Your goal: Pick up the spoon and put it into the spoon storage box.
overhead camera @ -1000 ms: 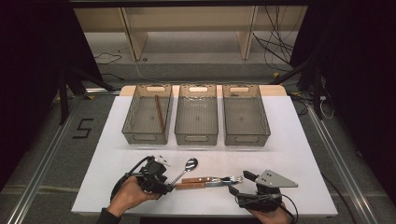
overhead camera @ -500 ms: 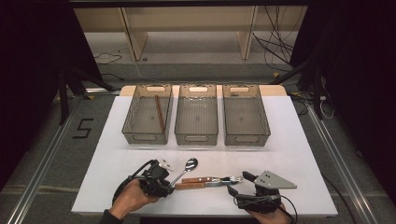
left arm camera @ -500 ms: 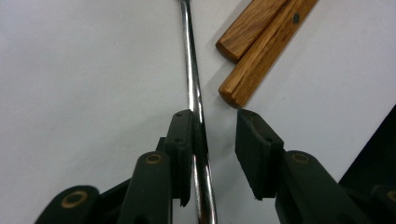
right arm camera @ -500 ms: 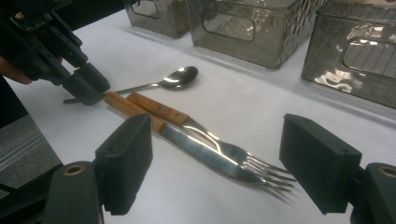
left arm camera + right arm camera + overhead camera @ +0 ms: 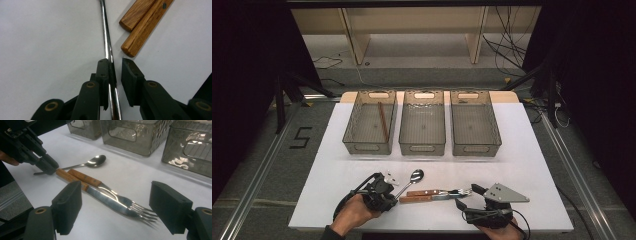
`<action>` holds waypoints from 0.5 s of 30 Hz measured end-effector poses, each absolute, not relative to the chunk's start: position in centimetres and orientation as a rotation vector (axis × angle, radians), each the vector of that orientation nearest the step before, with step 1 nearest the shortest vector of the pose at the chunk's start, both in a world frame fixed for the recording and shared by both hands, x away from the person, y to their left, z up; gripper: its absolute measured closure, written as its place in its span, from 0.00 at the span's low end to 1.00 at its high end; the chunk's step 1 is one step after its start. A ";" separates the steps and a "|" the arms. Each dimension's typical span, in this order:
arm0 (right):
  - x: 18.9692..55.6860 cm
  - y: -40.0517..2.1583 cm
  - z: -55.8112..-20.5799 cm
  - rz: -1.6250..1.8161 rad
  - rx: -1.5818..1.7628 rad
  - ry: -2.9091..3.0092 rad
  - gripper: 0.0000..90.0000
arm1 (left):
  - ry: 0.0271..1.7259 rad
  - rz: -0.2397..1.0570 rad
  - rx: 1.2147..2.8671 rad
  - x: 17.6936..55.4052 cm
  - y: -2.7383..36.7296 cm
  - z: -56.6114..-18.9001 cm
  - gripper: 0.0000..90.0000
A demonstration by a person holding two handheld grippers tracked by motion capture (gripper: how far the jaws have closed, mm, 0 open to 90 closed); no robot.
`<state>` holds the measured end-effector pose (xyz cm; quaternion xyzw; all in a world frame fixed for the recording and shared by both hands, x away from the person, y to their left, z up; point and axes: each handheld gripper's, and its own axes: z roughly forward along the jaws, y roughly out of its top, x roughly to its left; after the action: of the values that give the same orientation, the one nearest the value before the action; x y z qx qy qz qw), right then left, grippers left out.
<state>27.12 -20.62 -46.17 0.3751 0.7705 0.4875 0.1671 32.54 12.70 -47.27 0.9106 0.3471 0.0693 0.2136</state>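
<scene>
A metal spoon (image 5: pixel 416 175) lies on the white table (image 5: pixel 532 165), its handle (image 5: pixel 106 37) running between the jaws of my left gripper (image 5: pixel 395 196). These jaws have just been closing. The handle rests against one pad (image 5: pixel 103 72), and a narrow gap remains at the other. Beside it lie a wooden-handled fork (image 5: pixel 432 192) and a wooden-handled knife (image 5: pixel 424 198), side by side. My right gripper (image 5: pixel 466 196) stands open at their metal ends, with the fork tines (image 5: pixel 140 211) and the knife blade (image 5: pixel 107 201) between its wide-set jaws, touching neither pad.
Three grey mesh bins stand in a row at the back: left (image 5: pixel 354 135), middle (image 5: pixel 423 145), right (image 5: pixel 475 147). The left bin holds a thin brown stick (image 5: pixel 383 122). The table's front edge is close behind both hands.
My left gripper's jaws have narrowed around the spoon handle, and the hand has edged slightly. The right gripper, spoon, fork and knife have not moved.
</scene>
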 end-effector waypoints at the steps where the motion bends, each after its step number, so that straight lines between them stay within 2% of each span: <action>1: 27.1 -20.6 -46.2 1.387 1.067 2.194 0.30 | 0.958 0.198 2.532 32.5 12.7 -47.3 0.84; 15: 27.1 -20.6 -46.2 1.386 1.071 2.192 0.30 | 0.975 0.218 2.507 32.6 12.8 -47.3 0.91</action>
<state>27.12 -20.65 -46.15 0.3763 0.7702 0.4870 0.1673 32.61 12.78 -47.27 0.9063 0.3524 0.0786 0.2195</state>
